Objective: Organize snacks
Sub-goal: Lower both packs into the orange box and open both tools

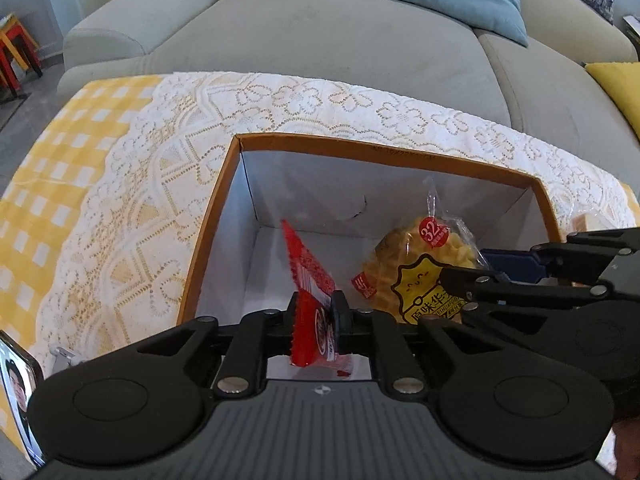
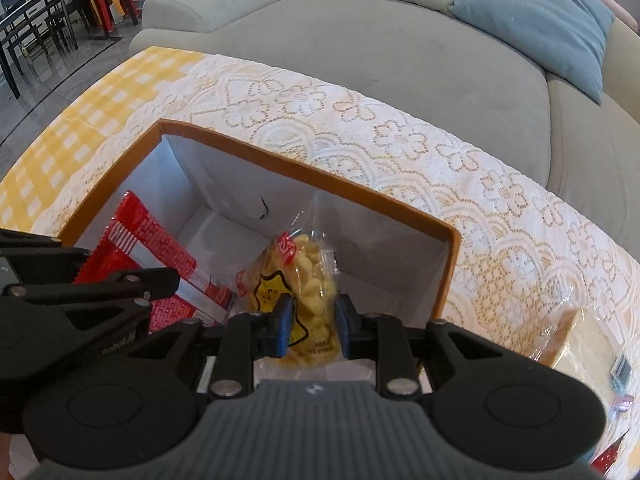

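Left wrist view looks down on a grey sofa (image 1: 320, 40) behind the lace-covered tabletop (image 1: 132, 208), where an open box (image 1: 208, 224) with an orange rim and white walls serves as landmark. Over the box's interior, the left claw (image 1: 320, 316) pinches a red snack packet (image 1: 310, 280) upright. Beside it to the right, also over the box's interior, the right claw (image 2: 310, 320) pinches a clear bag of yellow waffles (image 2: 308, 280) between its blue pads (image 2: 285, 320).

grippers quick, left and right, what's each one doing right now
Left gripper: closed on the red snack packet, over the box.
Right gripper: closed on the yellow waffle bag, over the same box.
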Demonstrator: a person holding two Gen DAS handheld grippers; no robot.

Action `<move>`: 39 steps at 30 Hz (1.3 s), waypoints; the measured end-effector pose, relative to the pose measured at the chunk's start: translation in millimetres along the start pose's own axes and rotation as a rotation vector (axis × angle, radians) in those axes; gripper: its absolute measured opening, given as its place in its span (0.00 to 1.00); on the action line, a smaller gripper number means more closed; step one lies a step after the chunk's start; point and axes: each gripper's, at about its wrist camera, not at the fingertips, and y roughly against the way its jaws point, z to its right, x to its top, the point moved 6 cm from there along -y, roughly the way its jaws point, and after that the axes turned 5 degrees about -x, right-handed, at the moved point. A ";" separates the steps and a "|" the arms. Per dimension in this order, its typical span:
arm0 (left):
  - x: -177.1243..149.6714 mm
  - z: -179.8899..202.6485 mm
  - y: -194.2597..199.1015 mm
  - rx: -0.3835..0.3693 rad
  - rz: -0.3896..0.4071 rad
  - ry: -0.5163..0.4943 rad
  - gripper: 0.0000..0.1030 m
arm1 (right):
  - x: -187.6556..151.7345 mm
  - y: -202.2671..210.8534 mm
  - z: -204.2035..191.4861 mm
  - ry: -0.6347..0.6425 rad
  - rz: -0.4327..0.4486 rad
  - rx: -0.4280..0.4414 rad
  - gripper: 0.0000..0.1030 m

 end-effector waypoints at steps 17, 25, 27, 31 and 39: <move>4.5 -1.5 20.1 0.010 0.080 -0.013 0.43 | 5.0 18.9 1.1 0.033 0.055 -0.014 0.36; 4.5 3.6 45.0 -0.010 0.125 -0.001 0.53 | 1.0 50.4 6.2 0.037 0.139 -0.031 0.39; 4.5 5.6 51.6 -0.010 0.135 0.004 0.53 | -3.0 61.3 8.0 0.033 0.164 -0.030 0.41; 2.5 10.6 67.4 -0.021 0.160 0.009 0.53 | -13.9 81.9 10.2 0.016 0.205 -0.016 0.41; -11.3 4.3 83.6 0.010 0.160 0.040 0.54 | -45.7 105.4 12.8 -0.023 0.240 0.008 0.42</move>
